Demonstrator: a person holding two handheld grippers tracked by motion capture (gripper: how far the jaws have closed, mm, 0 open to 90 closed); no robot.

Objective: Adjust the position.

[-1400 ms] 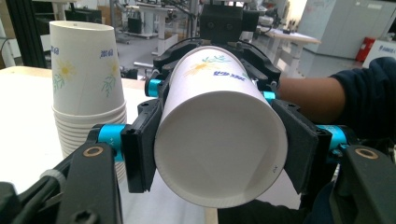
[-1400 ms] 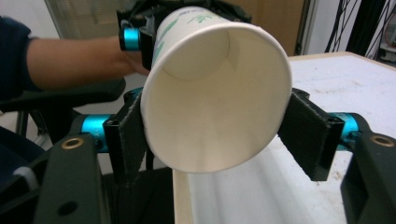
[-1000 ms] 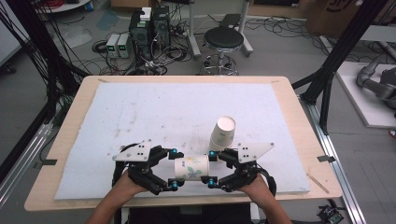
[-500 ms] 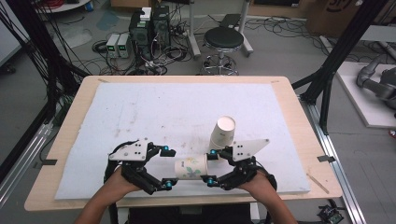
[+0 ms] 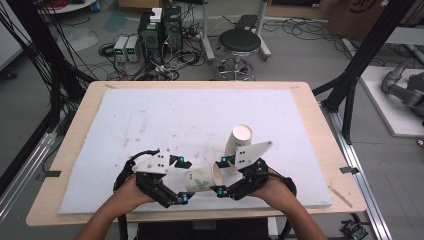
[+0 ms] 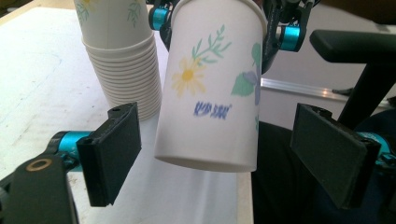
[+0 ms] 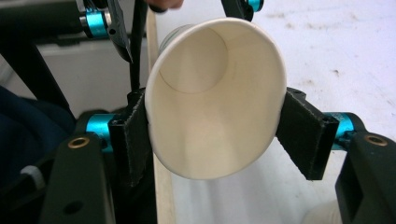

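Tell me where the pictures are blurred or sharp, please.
Left gripper view: the flowered white paper cup is fairly sharp, its blue print slightly smeared. Right gripper view: the cup's rim is sharp, the white table mat behind soft. High view: evenly lit, slightly grainy.

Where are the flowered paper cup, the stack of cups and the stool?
flowered paper cup [image 6: 210, 88], left gripper view, on its printed side wall.
stack of cups [image 6: 122, 79], left gripper view, on the ribbed rims.
stool [image 5: 240, 41], high view, on its round seat.

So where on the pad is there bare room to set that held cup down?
The white pad is bare left of and beyond the cup stack, up to its far edge. Crowded: the near edge, where the left gripper and right gripper meet at the held cup.
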